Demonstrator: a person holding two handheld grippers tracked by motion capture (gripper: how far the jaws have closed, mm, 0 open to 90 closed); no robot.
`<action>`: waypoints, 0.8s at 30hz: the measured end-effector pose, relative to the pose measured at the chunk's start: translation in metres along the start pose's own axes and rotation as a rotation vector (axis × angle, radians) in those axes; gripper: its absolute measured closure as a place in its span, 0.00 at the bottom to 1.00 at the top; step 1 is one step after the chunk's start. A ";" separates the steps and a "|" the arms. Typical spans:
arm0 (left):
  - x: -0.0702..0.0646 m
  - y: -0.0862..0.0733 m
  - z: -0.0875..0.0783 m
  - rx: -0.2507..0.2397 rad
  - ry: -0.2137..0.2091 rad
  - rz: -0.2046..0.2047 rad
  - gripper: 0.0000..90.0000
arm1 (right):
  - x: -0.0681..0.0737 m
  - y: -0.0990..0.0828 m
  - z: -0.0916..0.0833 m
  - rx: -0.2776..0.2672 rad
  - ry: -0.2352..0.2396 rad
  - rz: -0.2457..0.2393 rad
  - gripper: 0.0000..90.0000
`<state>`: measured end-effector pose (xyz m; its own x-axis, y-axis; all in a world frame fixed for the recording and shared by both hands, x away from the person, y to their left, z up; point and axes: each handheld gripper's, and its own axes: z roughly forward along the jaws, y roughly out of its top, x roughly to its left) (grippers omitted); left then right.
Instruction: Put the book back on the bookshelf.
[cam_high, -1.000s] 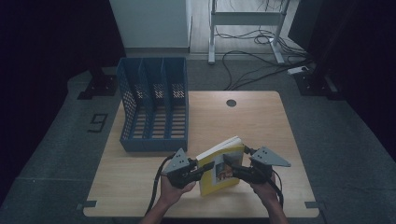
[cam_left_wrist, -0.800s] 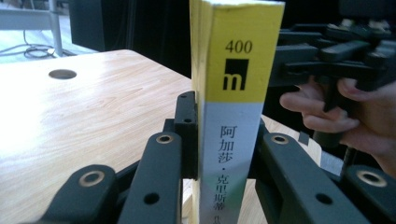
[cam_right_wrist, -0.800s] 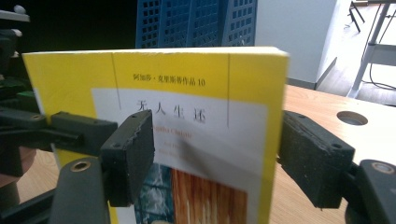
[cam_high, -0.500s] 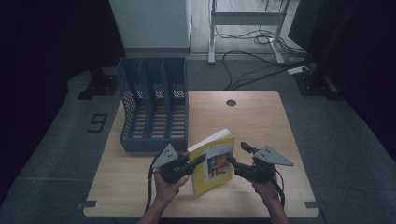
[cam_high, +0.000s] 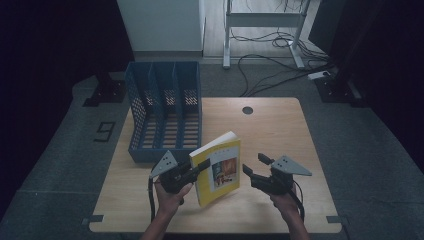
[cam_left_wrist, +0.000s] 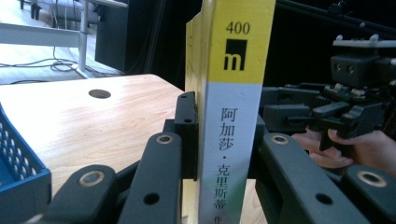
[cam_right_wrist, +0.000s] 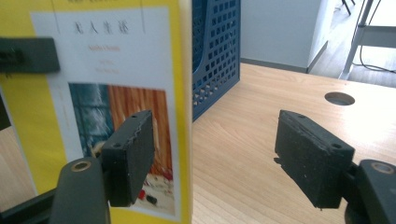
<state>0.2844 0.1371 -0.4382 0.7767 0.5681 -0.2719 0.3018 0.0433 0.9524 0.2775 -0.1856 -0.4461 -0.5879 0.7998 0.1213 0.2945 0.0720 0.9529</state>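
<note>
Yellow paperback book (cam_high: 218, 169) held upright above wooden table (cam_high: 280, 125)
Pinched at the spine by left gripper (cam_high: 199, 168); right gripper (cam_high: 254, 169) spread wide just beside its cover, blue plastic file rack (cam_high: 165, 107) behind.

Paperback book (cam_high: 219, 168), clamped between the left gripper (cam_high: 196, 170) jaws: glossy yellow-and-white card cover. Jaw pads of the right gripper (cam_right_wrist: 219, 156): matt black, finely ribbed rubber. Table (cam_high: 280, 125) beneath: smooth pale wood grain. File rack (cam_high: 167, 107) beyond: perforated blue plastic.
</note>
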 end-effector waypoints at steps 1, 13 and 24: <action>0.000 0.000 0.000 0.000 0.000 0.000 0.84 | 0.000 -0.001 0.001 0.004 0.000 0.000 0.31; 0.007 0.009 -0.015 -0.046 0.007 -0.018 0.84 | -0.012 -0.014 0.013 0.082 -0.009 0.021 0.30; 0.008 0.013 -0.022 -0.065 -0.006 -0.031 0.84 | -0.031 -0.038 0.030 0.168 -0.002 0.100 0.30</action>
<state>0.2824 0.1600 -0.4245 0.7708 0.5611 -0.3018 0.2891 0.1141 0.9505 0.3075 -0.1949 -0.4942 -0.5476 0.8094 0.2121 0.4730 0.0903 0.8764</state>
